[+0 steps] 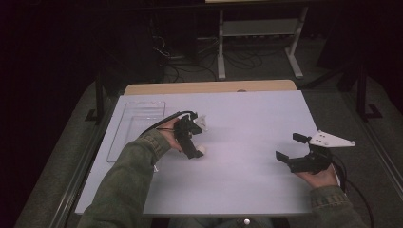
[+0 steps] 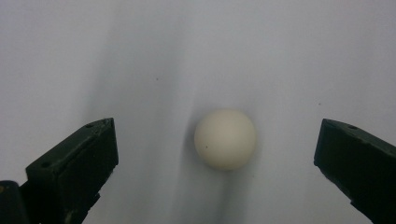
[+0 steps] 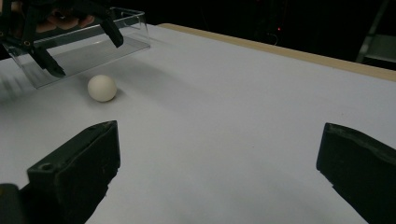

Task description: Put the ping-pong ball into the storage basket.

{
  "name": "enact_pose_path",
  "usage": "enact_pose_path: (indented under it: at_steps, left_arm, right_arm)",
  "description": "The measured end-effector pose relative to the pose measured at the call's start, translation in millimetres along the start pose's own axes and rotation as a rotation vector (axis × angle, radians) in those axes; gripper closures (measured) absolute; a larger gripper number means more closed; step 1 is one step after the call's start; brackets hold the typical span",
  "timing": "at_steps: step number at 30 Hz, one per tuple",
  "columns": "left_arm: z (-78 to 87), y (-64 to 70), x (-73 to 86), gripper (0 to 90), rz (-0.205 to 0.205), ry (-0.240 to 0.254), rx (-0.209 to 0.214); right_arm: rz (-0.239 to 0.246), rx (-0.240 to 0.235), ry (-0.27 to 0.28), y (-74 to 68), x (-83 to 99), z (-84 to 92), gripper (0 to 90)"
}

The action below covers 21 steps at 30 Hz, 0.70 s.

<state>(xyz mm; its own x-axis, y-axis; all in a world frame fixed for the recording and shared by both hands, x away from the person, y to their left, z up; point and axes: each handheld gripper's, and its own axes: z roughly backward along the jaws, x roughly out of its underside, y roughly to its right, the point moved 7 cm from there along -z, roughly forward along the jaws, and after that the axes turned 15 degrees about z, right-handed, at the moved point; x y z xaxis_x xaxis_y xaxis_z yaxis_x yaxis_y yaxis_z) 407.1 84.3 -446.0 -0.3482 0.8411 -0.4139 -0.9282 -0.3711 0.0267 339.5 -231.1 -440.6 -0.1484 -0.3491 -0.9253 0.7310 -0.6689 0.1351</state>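
Observation:
A white ball (image 1: 202, 150) rests on the white tabletop (image 1: 247, 123), left of centre. My left gripper (image 1: 194, 139) hovers over it, pointing down, jaws open. In the left gripper view the ball (image 2: 225, 139) lies on the surface between the two spread black fingers (image 2: 79, 158), touching neither. My right gripper (image 1: 290, 147) is held low at the right side of the table, open and holding nothing. In the right gripper view (image 3: 219, 140) the ball (image 3: 102, 87) sits far off at upper left, beneath the left gripper (image 3: 80, 50).
A clear plastic tray (image 1: 138, 126) lies on the table's left side, just beyond the left hand, and shows as the clear tray (image 3: 116, 32) in the right gripper view. A wooden table edge (image 1: 209, 87) runs along the back. Dark floor, cables and a stand lie beyond.

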Motion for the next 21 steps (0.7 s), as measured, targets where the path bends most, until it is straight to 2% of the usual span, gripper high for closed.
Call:
enact_pose_path:
  at_steps: [7, 13, 21]
  left_arm:
    - [-6.1, 2.0, 1.0, 0.0, -0.013, -0.021, 0.004]
    - [-11.6, 2.0, 4.4, 0.0, -0.013, -0.059, -0.001]
    - [-17.5, 3.5, 5.1, 0.0, -0.013, -0.081, 0.017]
  right_arm:
    - [0.002, 0.002, 0.0, 0.2, 0.1, 0.4, 0.0]
    - [-0.003, 0.001, 0.003, 0.6, 0.5, 0.7, 0.0]
    - [-0.004, -0.002, 0.001, 0.3, 0.8, 0.3, 0.0]
